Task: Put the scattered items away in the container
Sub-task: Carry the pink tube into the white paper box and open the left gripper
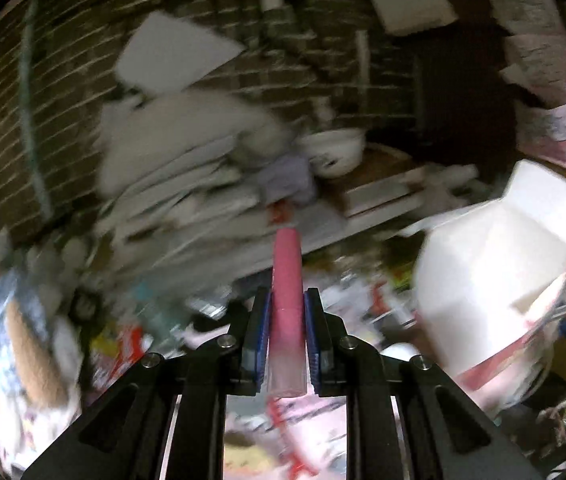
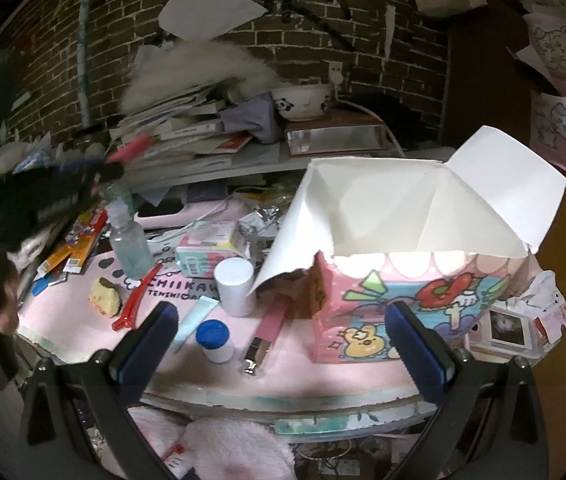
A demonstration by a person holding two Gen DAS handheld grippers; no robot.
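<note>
The worktop, under a pink mat, carries the open pink cartoon box at the right, its white flaps raised. Left of it stand a clear bottle, a white cylinder and a blue-capped jar, with a red clip nearby. The right gripper gapes, holding nothing, near the box. The left gripper clamps a pink tube, raised at far left.

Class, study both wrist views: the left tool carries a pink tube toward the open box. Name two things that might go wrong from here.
1. The left tool grips the pink tube low on its length, so most of it sticks out; it might tilt or slip.
2. The box has a white flap folded outward and drooping; the tube might catch it or drop outside.
</note>
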